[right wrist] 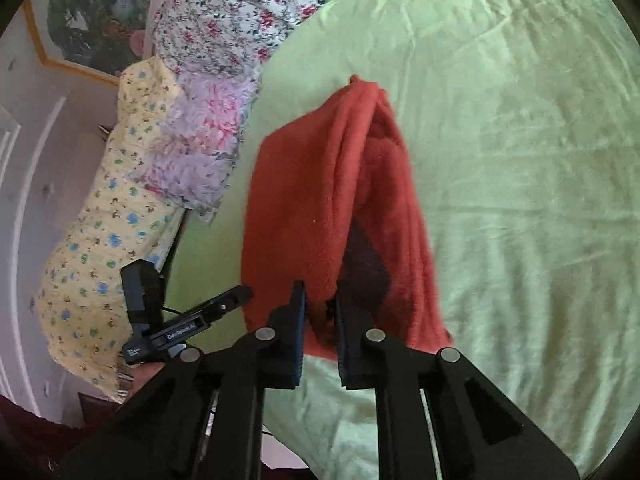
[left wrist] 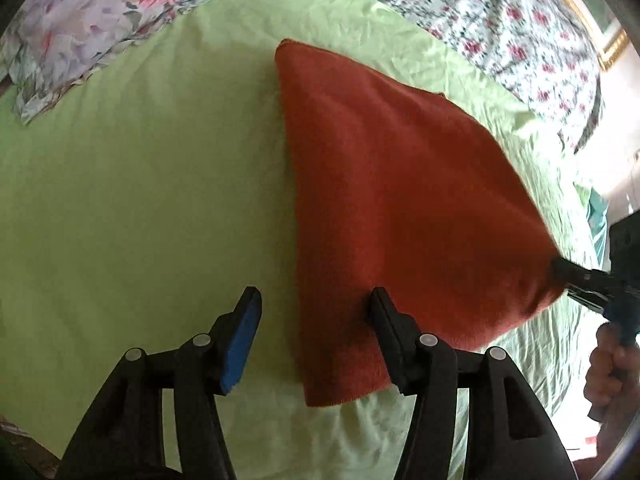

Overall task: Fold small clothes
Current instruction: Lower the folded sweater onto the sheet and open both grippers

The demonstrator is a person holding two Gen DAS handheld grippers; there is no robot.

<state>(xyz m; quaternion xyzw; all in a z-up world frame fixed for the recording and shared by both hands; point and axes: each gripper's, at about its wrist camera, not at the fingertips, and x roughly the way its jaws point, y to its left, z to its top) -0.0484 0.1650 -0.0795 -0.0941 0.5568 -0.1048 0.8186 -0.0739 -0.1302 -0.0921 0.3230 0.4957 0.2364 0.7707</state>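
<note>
On the near half of the pale green bed sheet [left wrist: 140, 200], a rust-red fleece cloth [left wrist: 400, 200], already doubled, is partly lifted by one corner. In the right wrist view the right gripper [right wrist: 320, 322] pinches a bunched near edge of the cloth, its blue-padded fingers [right wrist: 297, 340] drawn close on the fleece, which tents up from the sheet toward the far side. In the left wrist view the left gripper [left wrist: 316, 320] stands with its fingers spread and nothing clamped; the cloth's near left corner lies on the sheet between and beneath them, the right finger over the fleece and the left finger over bare sheet.

Step in hand, as judged: carrying the held corner across for the next fold. To do it well, the lifted edge should be kept taut and low, so that the layers do not slip apart. The left gripper could either take the near left corner or press it down as an anchor. The carried edge ought to land square on the opposite edge before release.

Floral bedding [left wrist: 520, 32] lies along the far side, and a yellow printed pillow [right wrist: 112, 220] lies off the sheet, toward a gilt-framed picture [right wrist: 80, 16].

Writing: white lettering on the left gripper's body, seen from the right wrist, appears to begin "Gen"; the rest is too blurred to read. No other label is legible.
</note>
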